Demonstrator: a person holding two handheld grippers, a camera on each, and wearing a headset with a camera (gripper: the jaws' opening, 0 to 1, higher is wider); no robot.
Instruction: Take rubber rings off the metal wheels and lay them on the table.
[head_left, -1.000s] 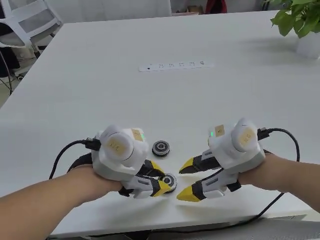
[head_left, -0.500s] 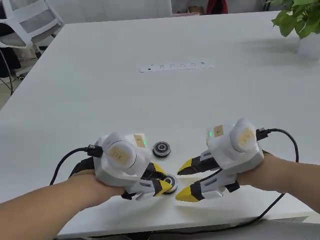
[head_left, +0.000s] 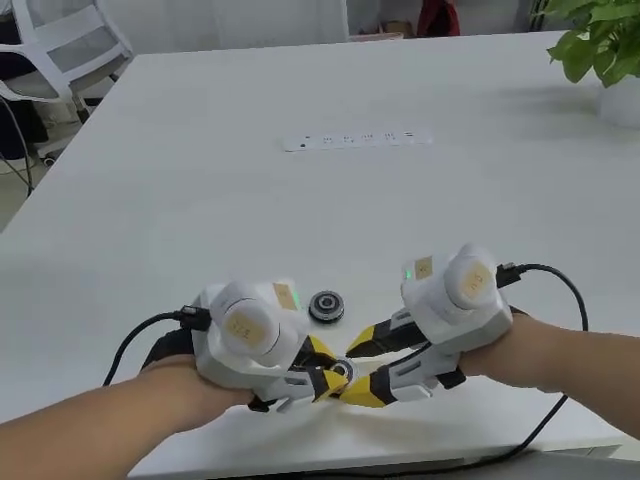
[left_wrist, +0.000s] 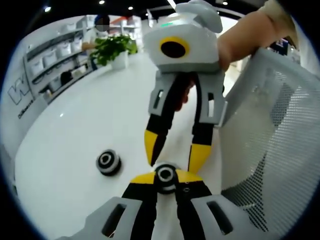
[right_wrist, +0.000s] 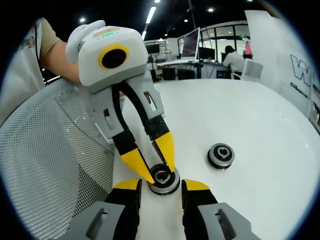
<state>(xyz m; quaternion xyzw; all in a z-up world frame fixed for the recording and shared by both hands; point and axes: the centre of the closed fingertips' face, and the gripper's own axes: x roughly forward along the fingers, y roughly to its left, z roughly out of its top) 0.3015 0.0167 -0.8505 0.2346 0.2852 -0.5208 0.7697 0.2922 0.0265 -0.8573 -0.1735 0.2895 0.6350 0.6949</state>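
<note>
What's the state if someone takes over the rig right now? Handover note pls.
Left claw: shut on the near wheel, close to the front edge of the table.
Right claw: open, tips on either side of that same wheel, not gripping.
Second wheel: flat on the table just beyond, untouched.
Done: nothing; both wheels have their black rubber rings on.
Left: pull the ring off the near wheel, lay it on the table, then repeat on the second wheel.

The white table (head_left: 180, 180) carries a wheel (head_left: 326, 306), power strip (head_left: 357, 139) and potted plant (head_left: 600, 50).
</note>
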